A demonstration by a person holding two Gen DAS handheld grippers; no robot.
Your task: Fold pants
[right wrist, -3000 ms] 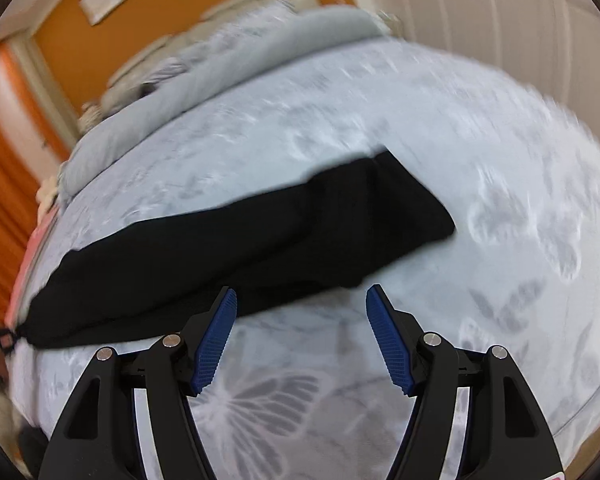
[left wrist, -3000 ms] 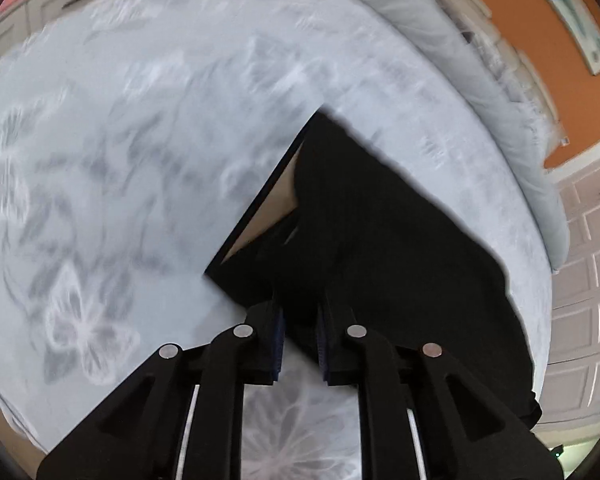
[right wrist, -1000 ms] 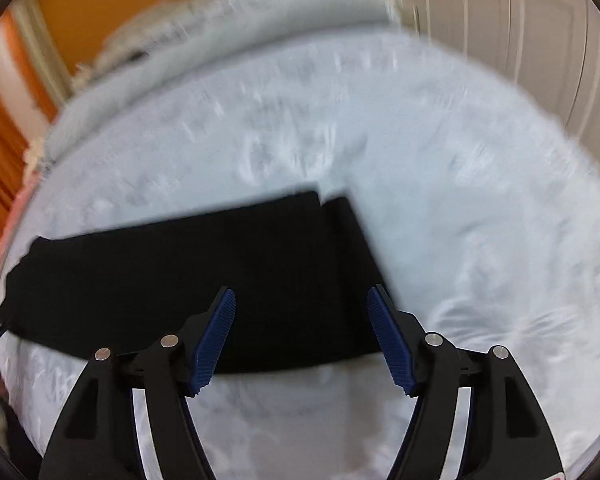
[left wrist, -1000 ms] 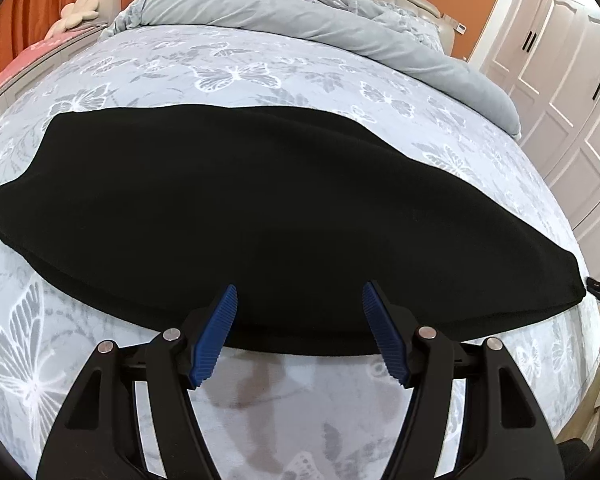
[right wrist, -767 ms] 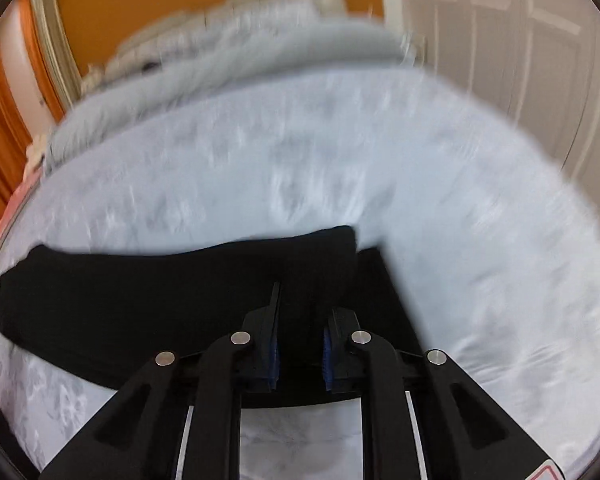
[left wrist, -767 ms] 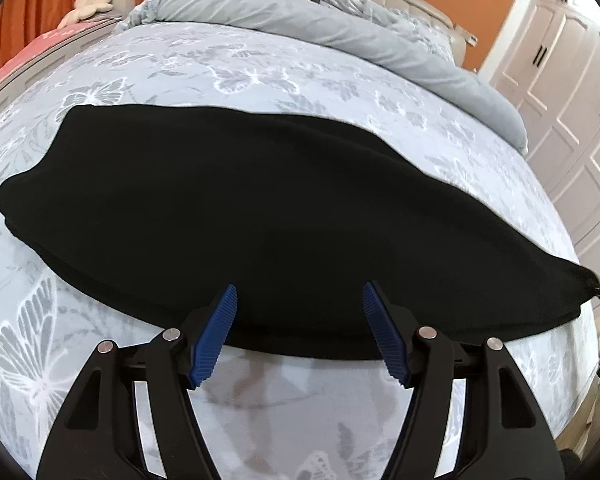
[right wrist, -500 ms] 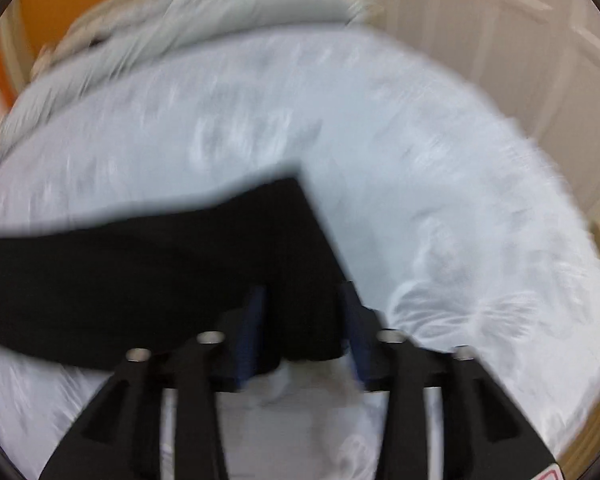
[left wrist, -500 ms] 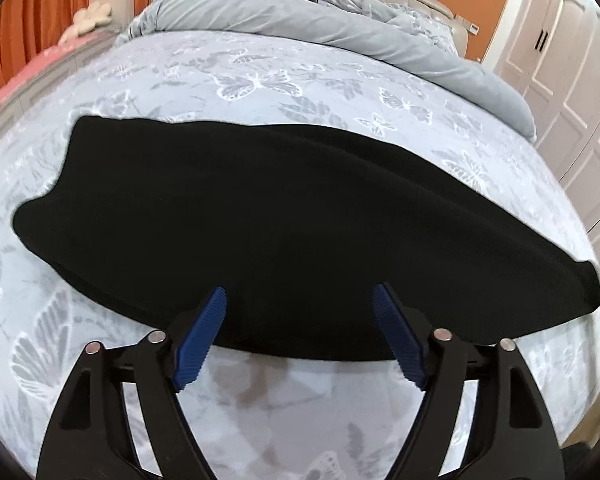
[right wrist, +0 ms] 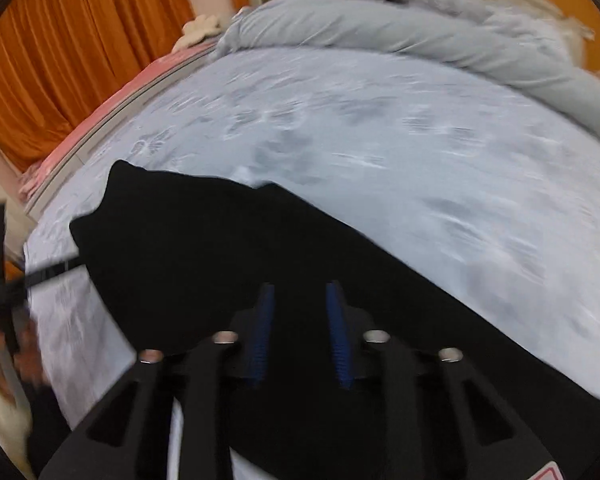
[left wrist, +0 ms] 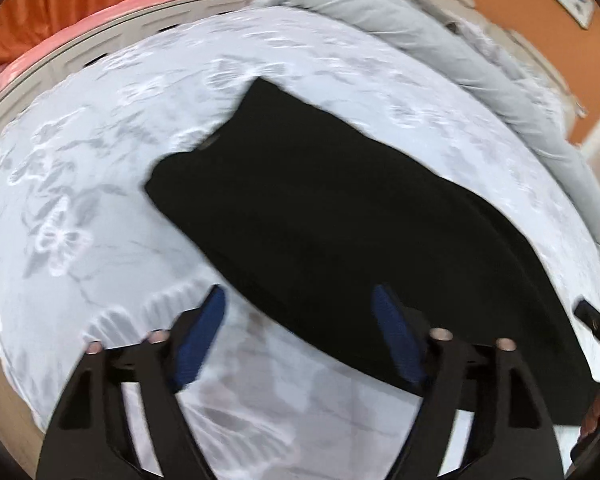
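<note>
The black pants (left wrist: 332, 208) lie flat on the bed as a long folded strip; in the right wrist view they (right wrist: 228, 248) run from upper left under the gripper. My left gripper (left wrist: 300, 328) is open and empty, hovering over the near edge of the pants. My right gripper (right wrist: 300, 320) has its jaws close together with black cloth between and under the blue pads (right wrist: 264, 320); it seems shut on the pants' end, blur makes the grip uncertain. The left gripper shows at the far left of the right wrist view (right wrist: 4, 264).
The bed sheet (left wrist: 100, 184) is pale with butterfly prints. A grey duvet (right wrist: 400, 36) is bunched along the headboard side. Orange curtains (right wrist: 60, 64) and a pink bed edge (left wrist: 80, 24) lie to the left; an orange wall (left wrist: 500, 4) is behind.
The right gripper closed on the pants' end and carried it leftward over the strip. The left gripper stayed open and swung left, so the pants now sit to its right.
</note>
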